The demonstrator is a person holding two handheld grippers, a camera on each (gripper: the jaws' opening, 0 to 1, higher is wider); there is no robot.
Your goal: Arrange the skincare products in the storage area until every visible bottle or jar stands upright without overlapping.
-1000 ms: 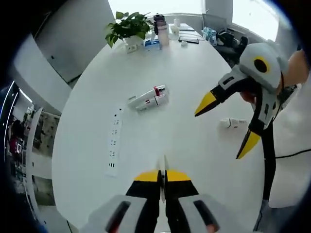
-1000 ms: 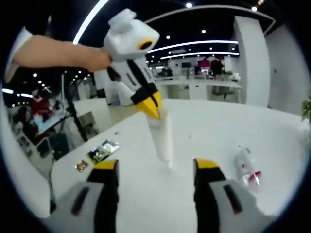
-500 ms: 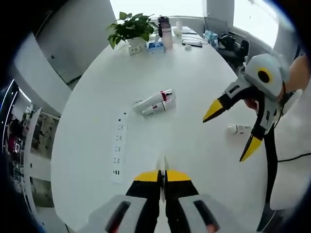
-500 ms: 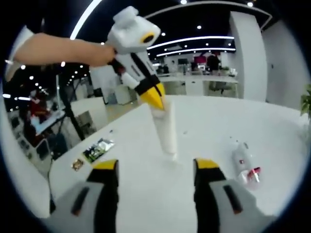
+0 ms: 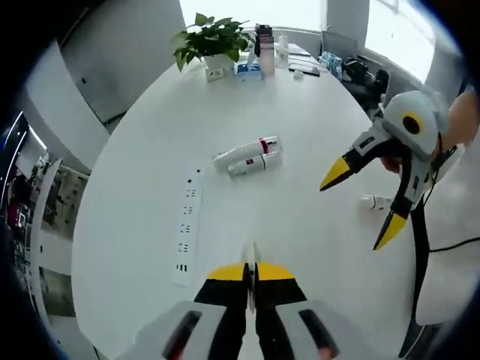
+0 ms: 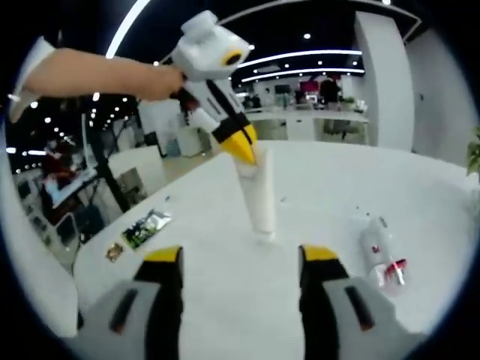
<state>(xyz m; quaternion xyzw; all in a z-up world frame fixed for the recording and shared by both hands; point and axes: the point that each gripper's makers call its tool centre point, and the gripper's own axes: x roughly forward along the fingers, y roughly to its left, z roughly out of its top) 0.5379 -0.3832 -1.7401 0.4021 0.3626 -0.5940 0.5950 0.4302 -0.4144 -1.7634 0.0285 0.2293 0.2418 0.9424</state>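
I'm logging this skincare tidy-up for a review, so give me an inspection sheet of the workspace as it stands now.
Surface: white table, mostly bare.
Job's things: two tubes with red bands lie flat side by side, touching; a white tube stands tilted with the left gripper's tips at its top; a small white bottle lies near the right gripper.
Clutter: power strip flat on the table; potted plant, a dark-capped bottle and boxes at the far end; packets near one edge.
Grippers: left gripper shut on the white tube; right gripper open.
Cables: black cable off the table's edge.
Surroundings: open office, ceiling lights, windows.
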